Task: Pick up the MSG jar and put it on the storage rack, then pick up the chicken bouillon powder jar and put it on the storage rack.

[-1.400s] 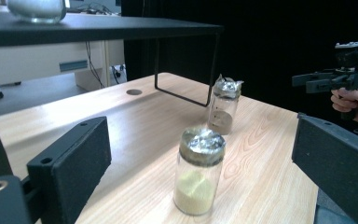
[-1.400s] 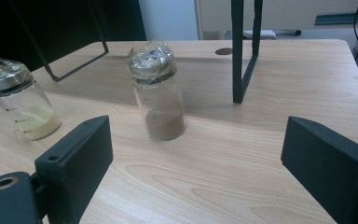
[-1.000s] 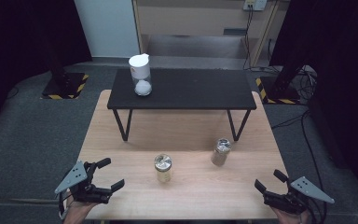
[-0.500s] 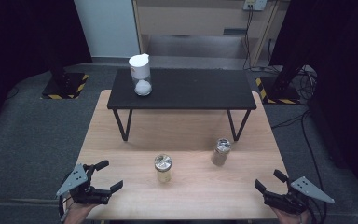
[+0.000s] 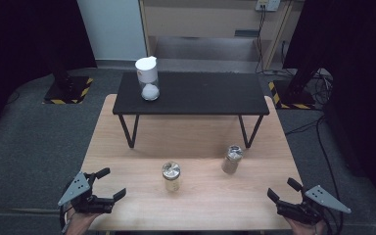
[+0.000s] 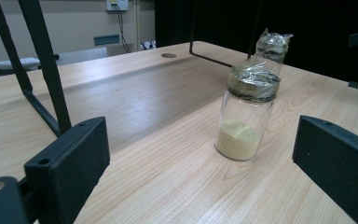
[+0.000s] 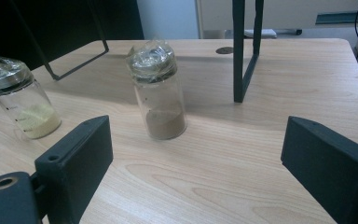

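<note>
Ahead of your left gripper, jaws spread and empty, the upright jar of yellow grains stands nearer than to your right gripper, likewise spread.

Light wooden desk carries a black low stand, a yellow-grain jar and a brown-powder jar.

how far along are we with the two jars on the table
Nothing looks done yet. The jar of yellow grains and the jar of brown powder both stand upright on the wooden table, tops wrapped in plastic film. Nothing is in hand: the left tongs and right tongs are open at the near edge, each facing a jar. Reaching, gripping and handling remain.
</note>
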### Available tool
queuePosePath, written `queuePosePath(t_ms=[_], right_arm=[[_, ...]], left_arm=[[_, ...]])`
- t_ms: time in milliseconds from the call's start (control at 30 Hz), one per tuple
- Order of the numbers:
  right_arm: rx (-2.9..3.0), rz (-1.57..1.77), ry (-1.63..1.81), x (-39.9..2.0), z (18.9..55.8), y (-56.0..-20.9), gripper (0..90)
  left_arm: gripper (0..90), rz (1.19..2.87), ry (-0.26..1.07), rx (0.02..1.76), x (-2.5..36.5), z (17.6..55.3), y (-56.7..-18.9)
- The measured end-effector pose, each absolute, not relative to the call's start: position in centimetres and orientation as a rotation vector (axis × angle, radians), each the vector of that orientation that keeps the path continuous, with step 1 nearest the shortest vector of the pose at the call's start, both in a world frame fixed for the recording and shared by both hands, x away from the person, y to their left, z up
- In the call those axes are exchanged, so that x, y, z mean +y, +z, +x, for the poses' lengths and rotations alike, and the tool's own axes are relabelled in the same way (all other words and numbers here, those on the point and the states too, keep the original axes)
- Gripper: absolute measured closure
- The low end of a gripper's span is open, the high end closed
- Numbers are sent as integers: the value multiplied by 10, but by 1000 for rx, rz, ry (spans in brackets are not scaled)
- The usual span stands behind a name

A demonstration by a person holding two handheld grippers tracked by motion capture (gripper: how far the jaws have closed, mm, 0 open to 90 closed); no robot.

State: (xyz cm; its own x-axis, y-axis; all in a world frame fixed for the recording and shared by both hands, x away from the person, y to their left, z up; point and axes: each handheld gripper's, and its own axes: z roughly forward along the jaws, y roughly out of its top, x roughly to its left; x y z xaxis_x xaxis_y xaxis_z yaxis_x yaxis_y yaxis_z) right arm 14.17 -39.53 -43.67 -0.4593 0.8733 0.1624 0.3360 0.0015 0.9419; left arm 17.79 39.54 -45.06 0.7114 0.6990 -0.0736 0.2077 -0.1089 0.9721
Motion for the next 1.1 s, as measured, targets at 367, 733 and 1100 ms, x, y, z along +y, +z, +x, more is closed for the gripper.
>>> queuePosePath(t_ms=[367,733,1100], right_arm=[[1797,1257,1459,-394,142,-436,95],[1796,1184,1475,-393,138,-435,89],[1842,1093,1499,-392,144,-424,80]], left_arm=[[21,1662,476,730,400,176,-452],[20,1671,475,719,397,175,-450],[19,1667,468,728,399,176,-451]])
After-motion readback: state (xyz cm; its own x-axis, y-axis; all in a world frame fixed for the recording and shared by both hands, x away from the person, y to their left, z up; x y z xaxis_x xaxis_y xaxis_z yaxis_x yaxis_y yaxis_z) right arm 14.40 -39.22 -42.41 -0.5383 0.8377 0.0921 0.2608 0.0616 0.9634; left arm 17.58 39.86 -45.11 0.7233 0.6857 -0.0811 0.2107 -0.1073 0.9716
